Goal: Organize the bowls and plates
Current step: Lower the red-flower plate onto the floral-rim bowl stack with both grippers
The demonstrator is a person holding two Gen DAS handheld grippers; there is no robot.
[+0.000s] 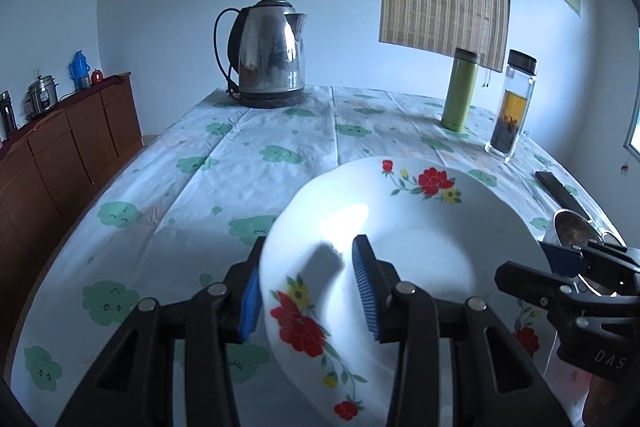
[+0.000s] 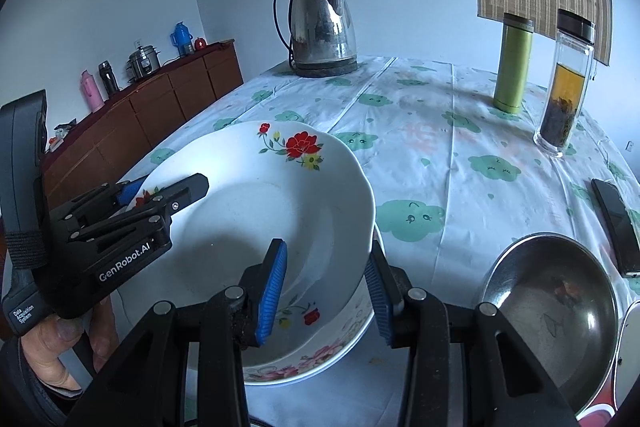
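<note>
A white deep plate with red flowers (image 1: pixel 420 251) (image 2: pixel 256 203) is held tilted above the table. My left gripper (image 1: pixel 308 291) straddles its left rim, one pad outside and one inside; the pads do not visibly touch it. It shows in the right wrist view (image 2: pixel 160 193) at the plate's left edge. My right gripper (image 2: pixel 326 291) stands open around the plate's near-right rim; it shows in the left wrist view (image 1: pixel 568 259). Under the plate sits a white floral bowl (image 2: pixel 320 355). A steel bowl (image 2: pixel 552 311) (image 1: pixel 572 227) sits to the right.
On the clouded tablecloth (image 1: pixel 240 163) stand a steel kettle (image 1: pixel 268 55) (image 2: pixel 322 31) at the back, a green flask (image 1: pixel 460 91) (image 2: pixel 514 63) and a glass tea bottle (image 1: pixel 512 107) (image 2: pixel 566 83). A black phone (image 2: pixel 616 223) lies right. A wooden sideboard (image 1: pixel 60 155) stands left.
</note>
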